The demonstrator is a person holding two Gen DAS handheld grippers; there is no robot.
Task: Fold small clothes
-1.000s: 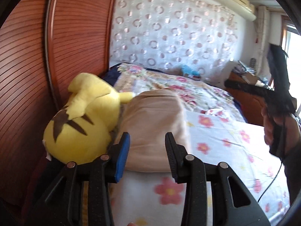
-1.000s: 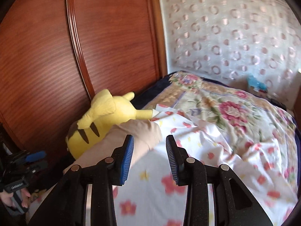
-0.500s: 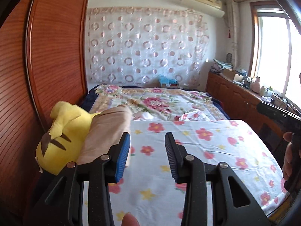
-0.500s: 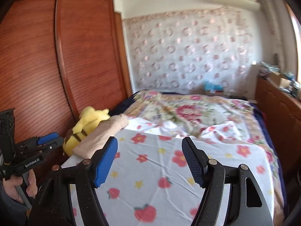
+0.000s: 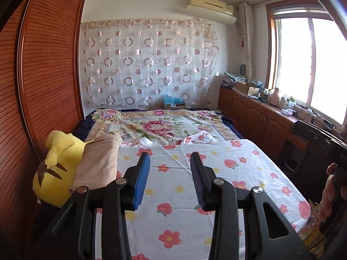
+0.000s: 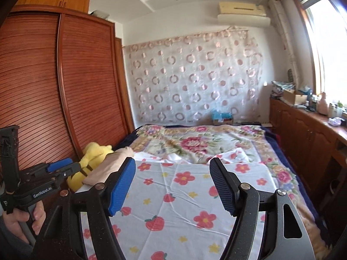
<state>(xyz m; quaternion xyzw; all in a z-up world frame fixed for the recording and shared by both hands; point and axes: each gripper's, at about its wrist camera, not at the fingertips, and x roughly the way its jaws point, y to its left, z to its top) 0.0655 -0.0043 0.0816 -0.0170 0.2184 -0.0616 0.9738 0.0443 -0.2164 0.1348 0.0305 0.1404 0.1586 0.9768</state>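
A folded beige garment (image 5: pixel 97 162) lies at the left edge of the bed, leaning on a yellow plush toy (image 5: pixel 56 169). The right wrist view shows the same garment (image 6: pixel 108 164) and plush toy (image 6: pixel 93 158) by the wardrobe. My left gripper (image 5: pixel 170 158) hangs above the flowered white sheet (image 5: pixel 227 173), back from the garment, open with nothing between its fingers. My right gripper (image 6: pixel 172 162) stands wide open and empty over the sheet (image 6: pixel 184 195). In that view the left gripper (image 6: pixel 73 167) is at the lower left, held by a hand (image 6: pixel 19 218).
A slatted wooden wardrobe (image 5: pixel 43 82) rises close along the bed's left side. A floral blanket (image 5: pixel 164 125) covers the far half of the bed. A low wooden cabinet (image 5: pixel 260 117) with clutter runs under the window on the right. A hand (image 5: pixel 330 192) shows at the right edge.
Both grippers have drawn back from the beige garment and plush toy, so the whole bed now shows. The right gripper's jaws have spread much wider. The left jaws keep the same gap.
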